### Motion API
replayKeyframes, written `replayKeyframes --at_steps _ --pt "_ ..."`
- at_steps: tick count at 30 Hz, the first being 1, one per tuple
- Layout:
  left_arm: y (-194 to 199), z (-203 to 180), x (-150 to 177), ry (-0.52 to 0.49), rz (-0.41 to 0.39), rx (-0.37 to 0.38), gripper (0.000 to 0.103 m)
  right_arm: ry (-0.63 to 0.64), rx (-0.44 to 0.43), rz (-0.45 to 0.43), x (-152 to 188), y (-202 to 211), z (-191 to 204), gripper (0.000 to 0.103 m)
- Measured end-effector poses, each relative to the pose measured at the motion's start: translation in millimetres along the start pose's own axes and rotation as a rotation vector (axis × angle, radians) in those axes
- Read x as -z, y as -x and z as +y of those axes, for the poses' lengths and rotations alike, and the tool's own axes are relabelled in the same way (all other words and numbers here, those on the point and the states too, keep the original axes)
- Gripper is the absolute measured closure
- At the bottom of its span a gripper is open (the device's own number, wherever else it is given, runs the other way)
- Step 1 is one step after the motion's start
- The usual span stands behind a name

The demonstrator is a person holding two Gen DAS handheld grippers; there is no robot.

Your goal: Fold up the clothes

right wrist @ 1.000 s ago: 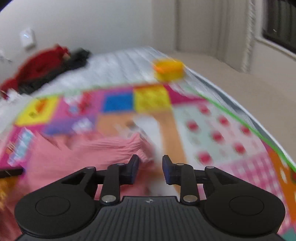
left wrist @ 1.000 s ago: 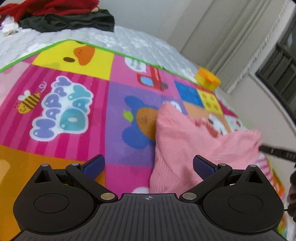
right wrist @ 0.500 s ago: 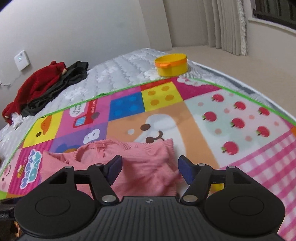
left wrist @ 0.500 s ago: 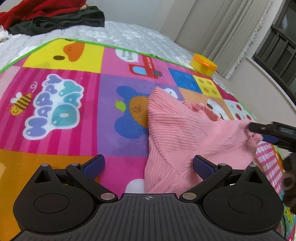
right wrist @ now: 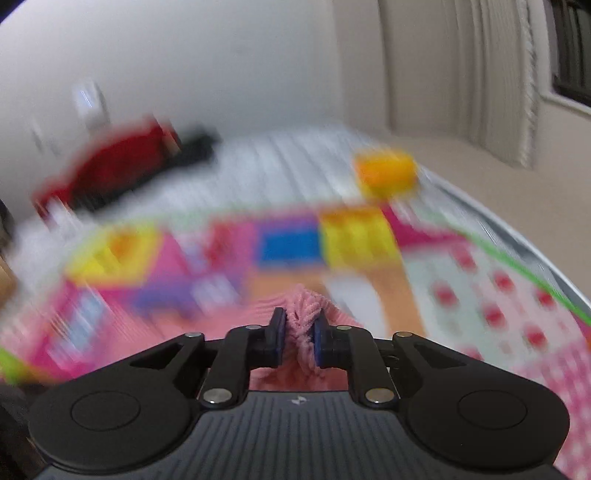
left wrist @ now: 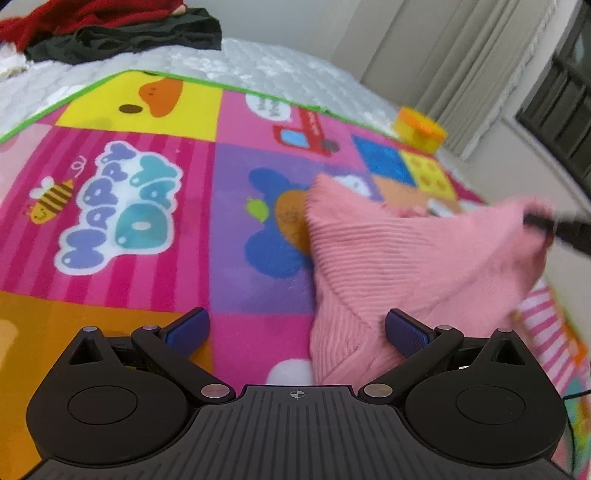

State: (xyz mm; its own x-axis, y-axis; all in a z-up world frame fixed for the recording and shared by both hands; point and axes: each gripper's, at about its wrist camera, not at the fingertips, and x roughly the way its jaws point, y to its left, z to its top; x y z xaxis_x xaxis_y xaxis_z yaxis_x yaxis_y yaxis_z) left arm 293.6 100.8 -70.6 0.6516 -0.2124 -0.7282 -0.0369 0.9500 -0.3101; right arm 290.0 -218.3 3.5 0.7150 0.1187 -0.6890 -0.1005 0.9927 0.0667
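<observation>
Pink sweater (left wrist: 399, 258) on play mat (left wrist: 110, 288), right of centre, lying over the mat's purple and orange squares. Ribbed knit, bunched rather than flat.

Right gripper (right wrist: 299, 339): jaws closing, a tuft of sweater hem pinched between the blue pads. Same gripper in left view at 3 o'clock (left wrist: 532, 220), corner of the knit lifted clear of the mat and stretched taut toward it. Likely purpose: raise one edge so the cloth can be spread or carried over for a fold.

Left gripper (left wrist: 295, 328): spread wide, nothing pinched, low over the sweater's near fold at 6 o'clock. Probably poised to take the opposite corner.

Yellow tub (left wrist: 419, 129) at 1 o'clock, red and black clothes (left wrist: 110, 33) at 11 o'clock, both well apart.
</observation>
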Motion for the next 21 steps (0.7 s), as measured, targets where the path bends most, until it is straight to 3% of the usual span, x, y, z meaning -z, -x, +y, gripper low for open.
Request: replayKeyframes --at_steps 2,4,7,10,11,13,15,18,19,21 --pt "-1.0 -2.4 1.4 -0.034 0.013 -0.031 0.000 -0.015 0.056 0.076 22.1 -9.0 -13.5 0.072" --pt "-0.2 -4.9 2.9 -0.066 0.015 -0.064 0.000 -0.048 0.075 0.077 29.8 -4.5 -21.8 0.051" --pt "1.9 -8.5 3.8 -0.116 0.008 -0.111 0.000 -0.048 0.084 0.027 19.7 10.9 -20.5 0.045" --pt "12.2 -7.4 -0.4 -0.083 -0.028 -0.017 0.000 -0.042 0.019 -0.065 5.5 30.7 -12.1 0.033" --pt "16.8 -7.4 -1.9 -0.065 -0.041 0.051 0.000 -0.046 -0.015 -0.085 3.2 35.2 -9.7 0.032" --pt "21.6 -10.4 -2.0 -0.051 -0.048 0.163 0.000 -0.047 -0.079 -0.069 -0.1 30.7 -2.5 0.032" --pt "22.2 -15.8 0.1 -0.060 -0.039 0.244 0.000 -0.006 -0.037 0.003 8.5 11.9 6.7 0.032" --pt "6.0 -26.0 8.6 -0.149 0.017 0.124 0.000 0.044 0.059 0.143 26.6 -24.4 11.3 0.031" --pt "-0.8 -27.3 12.0 -0.177 0.037 0.064 0.000 0.013 0.053 0.166 30.4 -28.3 6.2 0.032" --pt "-6.7 -28.4 17.0 -0.212 0.051 0.015 0.000 -0.057 0.015 0.170 26.3 -15.5 -5.1 0.032"
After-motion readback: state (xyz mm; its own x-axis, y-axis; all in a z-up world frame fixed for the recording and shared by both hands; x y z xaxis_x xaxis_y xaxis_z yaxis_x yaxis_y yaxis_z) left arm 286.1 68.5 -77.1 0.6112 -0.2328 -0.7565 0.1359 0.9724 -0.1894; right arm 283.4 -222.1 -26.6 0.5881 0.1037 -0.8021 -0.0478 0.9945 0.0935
